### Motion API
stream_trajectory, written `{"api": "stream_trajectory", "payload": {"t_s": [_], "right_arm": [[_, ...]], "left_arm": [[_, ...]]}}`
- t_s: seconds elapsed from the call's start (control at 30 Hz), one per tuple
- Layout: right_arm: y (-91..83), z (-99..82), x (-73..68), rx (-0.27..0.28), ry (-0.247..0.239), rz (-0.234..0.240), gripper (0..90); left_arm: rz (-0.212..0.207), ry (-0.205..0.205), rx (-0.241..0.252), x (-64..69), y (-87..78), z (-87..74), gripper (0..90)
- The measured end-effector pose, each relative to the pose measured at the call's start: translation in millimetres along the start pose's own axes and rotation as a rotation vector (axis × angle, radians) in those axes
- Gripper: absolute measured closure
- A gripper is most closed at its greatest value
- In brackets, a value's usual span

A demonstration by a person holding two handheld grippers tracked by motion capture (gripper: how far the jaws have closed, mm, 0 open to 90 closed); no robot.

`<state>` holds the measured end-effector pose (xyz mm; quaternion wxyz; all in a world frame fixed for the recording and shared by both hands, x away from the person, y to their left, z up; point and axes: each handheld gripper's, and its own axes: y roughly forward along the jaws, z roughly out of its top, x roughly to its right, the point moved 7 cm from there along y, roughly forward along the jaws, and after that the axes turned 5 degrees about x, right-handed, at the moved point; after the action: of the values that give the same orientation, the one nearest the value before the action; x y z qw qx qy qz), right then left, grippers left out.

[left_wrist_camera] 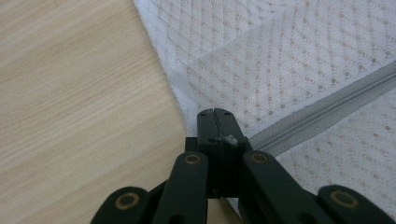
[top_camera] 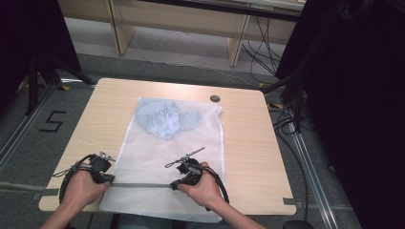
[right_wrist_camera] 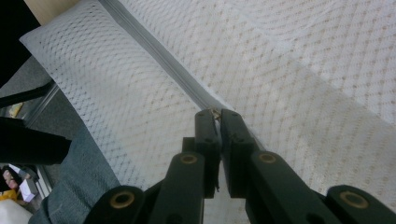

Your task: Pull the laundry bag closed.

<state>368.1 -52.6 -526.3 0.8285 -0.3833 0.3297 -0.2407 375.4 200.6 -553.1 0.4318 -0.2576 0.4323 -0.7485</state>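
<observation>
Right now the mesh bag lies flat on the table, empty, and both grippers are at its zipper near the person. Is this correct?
Not quite: the mesh bag is not empty. The high view shows a light blue garment inside its far end. The rest holds: it lies flat on the table, with the left gripper and right gripper at the zipper.

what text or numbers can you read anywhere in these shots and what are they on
"5": black tape or paint on the grey floor left of the table, seen in the high view.
The mesh laundry bag, its grey zipper and both tongs, left and right, carry no readable label or brand.
In the right gripper view, small items at the lower left corner are too blurred to read.
</observation>
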Motion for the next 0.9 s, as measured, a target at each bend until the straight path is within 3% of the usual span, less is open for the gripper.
{"api": "stream_trajectory", "payload": {"t_s": [0.1,0.2,0.23,0.27,0.47,0.5,0.63,0.7,0.83,0.9], "right_arm": [[-2.0,-1.0,2.1,0.001,-0.017,0.003,86.9],[-3.4,-2.7,2.6,-0.007,0.008,-0.006,86.9],[-3.9,-3.1,5.9,0.004,-0.018,-0.01,86.9],[-4.4,-3.2,5.5,0.01,-0.01,-0.007,86.9],[-7.6,-7.0,8.3,0.01,-0.005,-0.009,86.9],[-8.8,-8.0,9.5,0.009,0.0,-0.017,86.9],[-10.8,-9.7,10.5,0.01,0.014,-0.025,86.9],[-11.4,-9.7,11.3,0.014,0.004,-0.021,87.0],[-13.8,-12.0,12.3,0.004,0.028,-0.027,86.9],[-14.0,-12.1,12.8,0.007,0.016,-0.022,86.9]], "left_arm": [[0.003,-0.003,-0.003,-0.1,-0.4,-0.1,90.0],[0.0,-0.002,0.001,0.2,0.1,0.0,90.0],[0.006,-0.014,0.009,0.7,0.7,0.5,90.0],[0.0,-0.001,0.001,0.1,0.1,0.0,90.0],[0.001,-0.002,-0.001,0.1,0.1,0.1,90.0],[0.011,-0.018,0.012,1.0,1.0,0.7,90.0],[0.003,-0.001,-0.001,-0.1,-0.1,0.0,90.0],[0.001,-0.005,0.002,0.2,0.2,0.1,90.0],[0.007,-0.007,-0.002,0.1,-0.5,-0.2,90.0],[0.0,-0.003,0.004,0.0,0.1,0.0,90.0]]}}
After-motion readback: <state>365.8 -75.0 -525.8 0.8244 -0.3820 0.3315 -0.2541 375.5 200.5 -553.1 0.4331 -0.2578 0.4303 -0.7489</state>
